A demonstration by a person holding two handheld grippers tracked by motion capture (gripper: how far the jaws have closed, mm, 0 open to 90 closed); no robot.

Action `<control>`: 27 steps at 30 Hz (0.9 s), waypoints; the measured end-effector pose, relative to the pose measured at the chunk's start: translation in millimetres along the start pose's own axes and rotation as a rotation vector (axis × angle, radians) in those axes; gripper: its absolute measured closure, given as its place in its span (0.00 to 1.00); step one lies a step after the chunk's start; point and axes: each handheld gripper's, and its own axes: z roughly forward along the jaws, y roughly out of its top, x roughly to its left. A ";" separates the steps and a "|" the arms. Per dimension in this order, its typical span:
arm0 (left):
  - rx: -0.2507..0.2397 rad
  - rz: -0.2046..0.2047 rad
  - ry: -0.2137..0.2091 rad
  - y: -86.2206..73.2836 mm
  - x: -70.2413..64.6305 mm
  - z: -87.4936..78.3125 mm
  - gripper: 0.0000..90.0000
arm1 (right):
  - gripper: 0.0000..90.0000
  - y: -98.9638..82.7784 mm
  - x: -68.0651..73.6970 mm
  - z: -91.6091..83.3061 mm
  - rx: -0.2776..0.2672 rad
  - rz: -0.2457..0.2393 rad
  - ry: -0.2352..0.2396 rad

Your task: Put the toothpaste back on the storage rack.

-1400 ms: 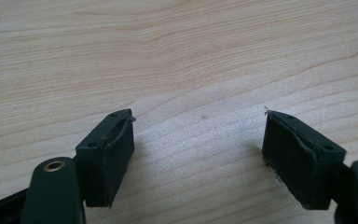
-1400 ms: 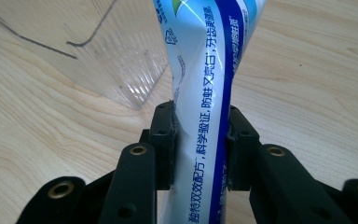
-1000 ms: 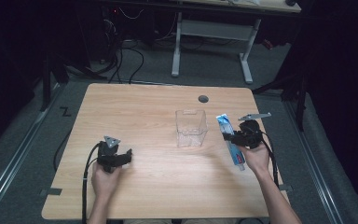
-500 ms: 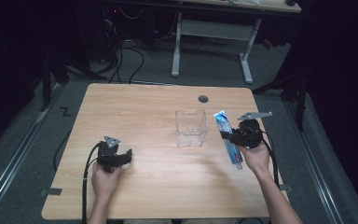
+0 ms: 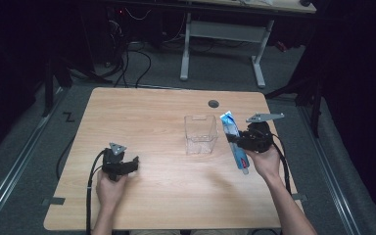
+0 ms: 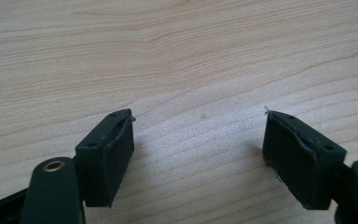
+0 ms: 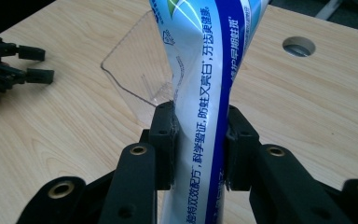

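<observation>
Toothpaste tube (image 7: pixel 209 84) sits pinched in the right gripper (image 7: pixel 199 135) and has come up off the table (image 5: pixel 152 122). Next stop looks like the clear box (image 5: pixel 200 133). Left gripper (image 6: pixel 198 154) rests wide open, holding nothing.

You're looking at a worktop (image 5: pixel 142 117) showing pale, matt wood grain, a clear glossy plastic container (image 5: pixel 200 134) at frame centre, a shiny printed plastic tube (image 7: pixel 209 88), and tongs (image 7: pixel 199 144) wearing matt black pads.

blue-white toothpaste tube (image 7: pixel 209 93), clear box (image 5: pixel 200 134)
</observation>
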 end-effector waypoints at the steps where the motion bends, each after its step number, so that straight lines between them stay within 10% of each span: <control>1: 0.000 0.000 0.000 0.0 0.0 0.0 0.28 | 0.77 1.0 1.2 0.6 -0.003 -0.005 0.003; 27: 0.000 0.002 0.000 0.0 0.1 0.0 0.28 | 0.77 26.9 18.9 5.6 -0.043 -0.048 0.049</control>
